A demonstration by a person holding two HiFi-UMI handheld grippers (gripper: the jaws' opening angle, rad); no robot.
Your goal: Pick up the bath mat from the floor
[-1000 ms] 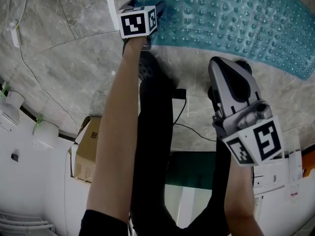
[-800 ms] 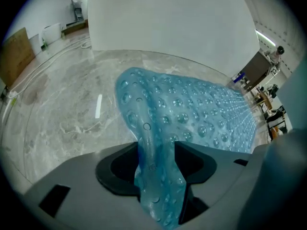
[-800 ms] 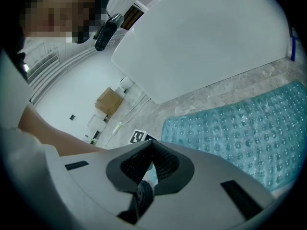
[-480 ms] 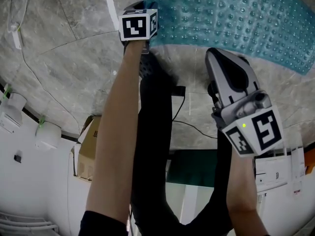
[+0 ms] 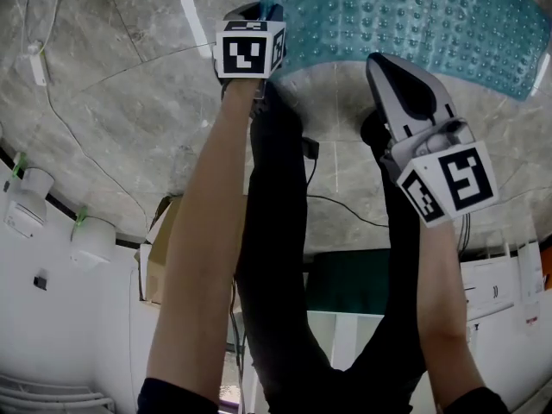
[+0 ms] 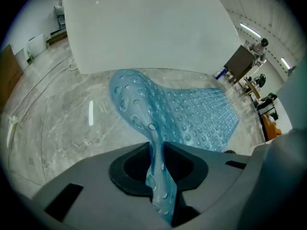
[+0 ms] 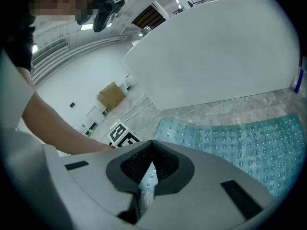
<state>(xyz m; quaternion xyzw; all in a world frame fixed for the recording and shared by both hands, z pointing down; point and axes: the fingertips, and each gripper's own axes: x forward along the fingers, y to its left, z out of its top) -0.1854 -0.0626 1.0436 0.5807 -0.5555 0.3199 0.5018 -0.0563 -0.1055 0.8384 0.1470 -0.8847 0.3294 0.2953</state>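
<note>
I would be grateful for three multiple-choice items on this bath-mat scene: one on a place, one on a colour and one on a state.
1. The bumpy translucent bath mat mostly lies on: A a grey marbled floor; B a wooden table; C a bed.
2. The mat's colour is: A red; B teal; C black.
3. The left hand-held gripper is: A open above the mat; B shut on a box; C shut on the mat's edge.
Answers: 1 A, veined stone surrounds the mat; 2 B, it is blue-green in every view; 3 C, its jaws, which have just been closing, pinch the edge between them.
</note>
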